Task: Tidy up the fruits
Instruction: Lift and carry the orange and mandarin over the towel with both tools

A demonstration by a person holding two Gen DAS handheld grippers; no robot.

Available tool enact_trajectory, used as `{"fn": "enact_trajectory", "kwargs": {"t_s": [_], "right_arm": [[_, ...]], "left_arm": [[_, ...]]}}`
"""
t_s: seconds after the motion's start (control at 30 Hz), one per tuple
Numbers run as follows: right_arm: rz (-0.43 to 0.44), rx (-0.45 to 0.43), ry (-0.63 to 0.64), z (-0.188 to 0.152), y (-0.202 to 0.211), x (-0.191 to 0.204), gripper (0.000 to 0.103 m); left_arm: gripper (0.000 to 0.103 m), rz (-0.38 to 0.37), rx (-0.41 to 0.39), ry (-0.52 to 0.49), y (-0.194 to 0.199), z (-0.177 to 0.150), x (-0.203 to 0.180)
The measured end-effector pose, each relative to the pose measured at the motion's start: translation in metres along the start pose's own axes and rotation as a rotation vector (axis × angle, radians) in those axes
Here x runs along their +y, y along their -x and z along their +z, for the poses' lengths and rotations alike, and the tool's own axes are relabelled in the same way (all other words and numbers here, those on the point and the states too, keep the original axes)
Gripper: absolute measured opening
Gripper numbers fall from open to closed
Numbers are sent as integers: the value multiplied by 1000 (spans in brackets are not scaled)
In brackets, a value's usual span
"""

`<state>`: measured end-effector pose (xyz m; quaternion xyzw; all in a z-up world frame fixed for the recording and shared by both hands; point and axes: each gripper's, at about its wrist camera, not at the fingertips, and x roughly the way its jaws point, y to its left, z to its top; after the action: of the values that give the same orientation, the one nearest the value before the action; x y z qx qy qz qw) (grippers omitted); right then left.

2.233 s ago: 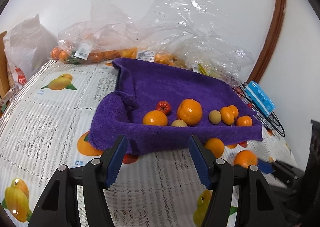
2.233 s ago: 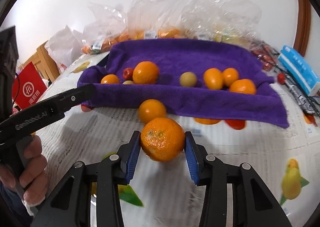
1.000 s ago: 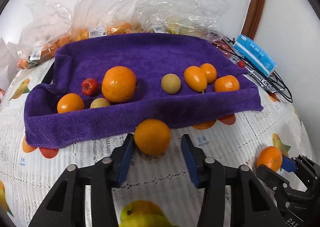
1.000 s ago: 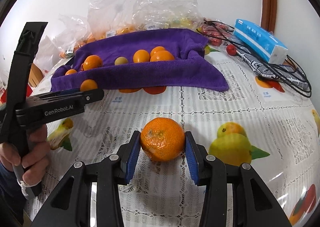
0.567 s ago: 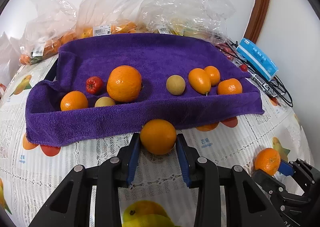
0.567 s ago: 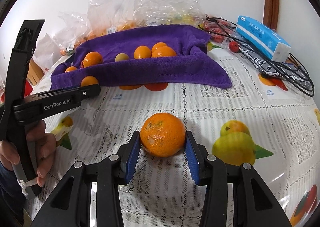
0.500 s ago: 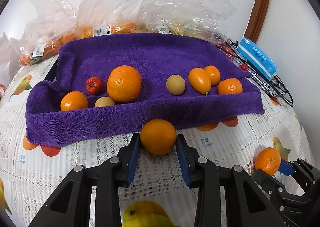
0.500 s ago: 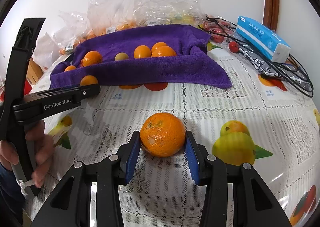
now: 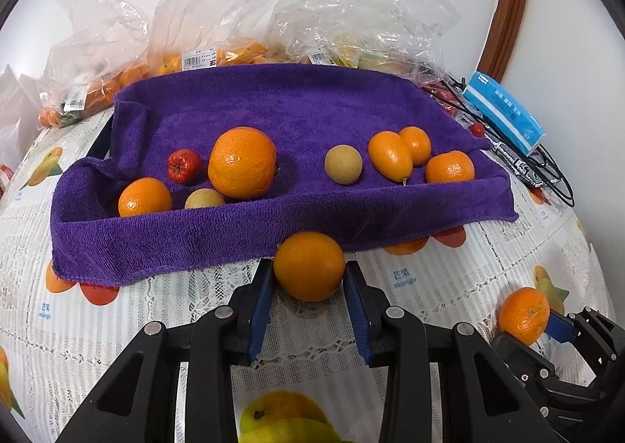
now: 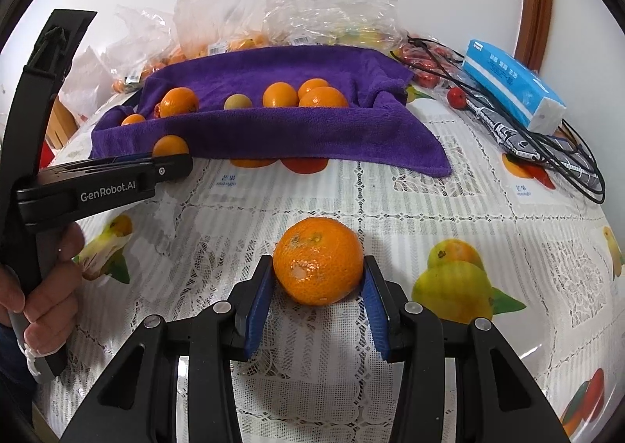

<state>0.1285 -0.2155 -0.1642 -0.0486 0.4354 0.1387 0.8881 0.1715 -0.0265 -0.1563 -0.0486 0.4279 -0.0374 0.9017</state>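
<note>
Two oranges gripped: left gripper (image 9: 308, 279) jaws narrow, pads pressing a smooth orange (image 9: 309, 265) on the tablecloth (image 9: 218, 290) against the purple towel (image 9: 273, 228) edge; right gripper (image 10: 317, 286) clamps a mottled mandarin (image 10: 318, 266), scarred side facing camera, well apart from the towel.

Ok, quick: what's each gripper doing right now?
Left gripper: closed on a smooth orange.
Right gripper: closed on a mandarin.

Plush purple towel (image 9: 273, 103); crinkly clear plastic bags (image 9: 312, 13); lace tablecloth (image 10: 429, 208).
</note>
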Motion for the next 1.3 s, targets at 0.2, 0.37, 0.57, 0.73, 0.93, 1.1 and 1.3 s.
{"fn": "enact_trajectory", "kwargs": {"t_s": [0.2,0.37,0.57,0.73,0.93,1.1,1.3], "right_arm": [[-2,1,7,0,0,1,46],[6,-2,2,0,0,0,44],[23,-8,-18,-1,2,-3,44],[32,-13,-20,0,2,-4,43],[58,-38,-39,-1,7,-8,43],[77,-56,-53,-1,10,-11,43],[87,-68,-59,-1,12,-11,43]], "left_arm": [[34,-12,-4,7,1,0,1],[34,-143,-14,48,7,-4,11],[34,-232,-54,97,15,-7,19],[34,-287,-56,141,16,-8,27],[34,-299,-61,142,19,-9,25],[34,-284,-87,102,27,-11,18],[34,-251,-126,78,36,-13,15]]}}
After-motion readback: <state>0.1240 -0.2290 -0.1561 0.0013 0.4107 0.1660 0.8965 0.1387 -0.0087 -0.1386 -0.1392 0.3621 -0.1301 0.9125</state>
